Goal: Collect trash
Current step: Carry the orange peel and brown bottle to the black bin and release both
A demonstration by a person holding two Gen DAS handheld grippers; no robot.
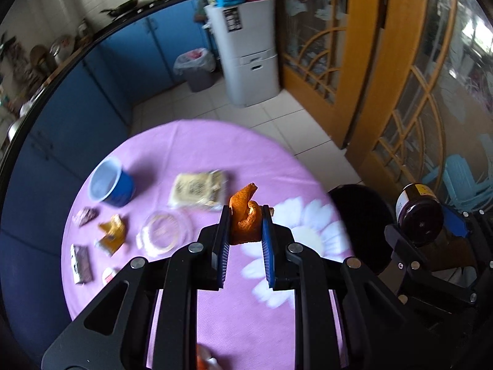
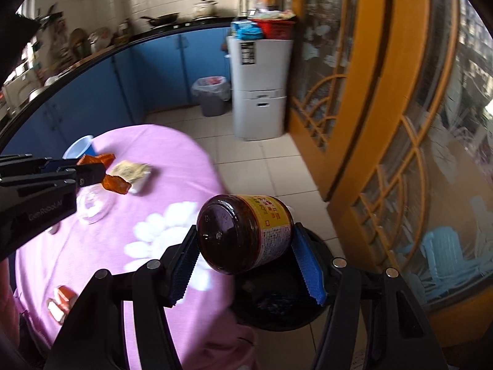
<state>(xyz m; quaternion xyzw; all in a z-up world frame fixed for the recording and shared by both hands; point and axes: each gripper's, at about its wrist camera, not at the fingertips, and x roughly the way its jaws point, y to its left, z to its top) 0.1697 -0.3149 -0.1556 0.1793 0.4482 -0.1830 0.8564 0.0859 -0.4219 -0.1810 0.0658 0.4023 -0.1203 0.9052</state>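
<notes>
My left gripper (image 1: pixel 245 226) is shut on a curled piece of orange peel (image 1: pixel 245 215), held above the pink flowered tablecloth (image 1: pixel 234 154). The same peel (image 2: pixel 115 185) shows in the right wrist view, clamped by the left gripper (image 2: pixel 101 172) at the left. My right gripper (image 2: pixel 246 240) is shut on a dark glass jar (image 2: pixel 246 231) with a yellow label, lying sideways between the blue pads, over a black bin (image 2: pixel 277 302) beside the table. The jar (image 1: pixel 419 215) also appears at the right of the left wrist view, above the black bin (image 1: pixel 357 215).
On the table lie a blue cup (image 1: pixel 112 185), a pale food packet (image 1: pixel 198 189), a clear round lid (image 1: pixel 165 231), a yellow wrapper (image 1: pixel 112 234) and several small wrappers. A lined grey bin (image 1: pixel 197 69) and a white fridge (image 1: pixel 246 49) stand on the tiled floor. Wooden glass doors stand at right.
</notes>
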